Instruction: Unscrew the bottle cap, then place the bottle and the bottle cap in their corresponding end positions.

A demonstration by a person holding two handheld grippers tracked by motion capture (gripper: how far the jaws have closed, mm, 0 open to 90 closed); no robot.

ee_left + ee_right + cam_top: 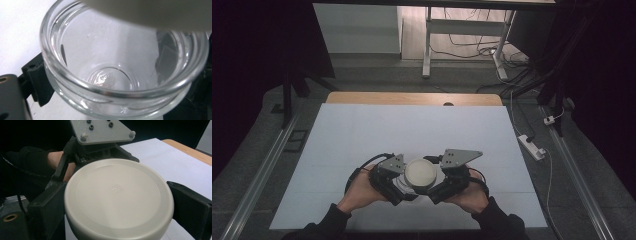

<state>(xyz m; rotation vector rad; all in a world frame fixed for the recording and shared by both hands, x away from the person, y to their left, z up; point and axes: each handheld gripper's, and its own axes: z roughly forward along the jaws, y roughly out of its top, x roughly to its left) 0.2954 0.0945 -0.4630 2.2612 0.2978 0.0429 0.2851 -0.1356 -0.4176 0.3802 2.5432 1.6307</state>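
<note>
A clear glass jar point(117, 82) stands open-mouthed between the jaws of my left gripper point(401, 187), which is shut on its sides. In the left gripper view, black fingers point(35, 80) press the jar's wall. A round cream lid point(420, 172) hovers just over the jar's mouth, tilted slightly. My right gripper point(438, 185) is shut on the lid point(117, 200), one jaw on either edge. The lid's underside point(155, 12) crosses the top of the left gripper view. The jar looks empty.
The white table sheet point(412, 130) stretches away beyond both grippers, with a wooden edge point(412, 98) at the far side. The person's hands point(362, 192) hold the grippers near the front edge. Cables and a power strip point(532, 146) lie on the floor to the right.
</note>
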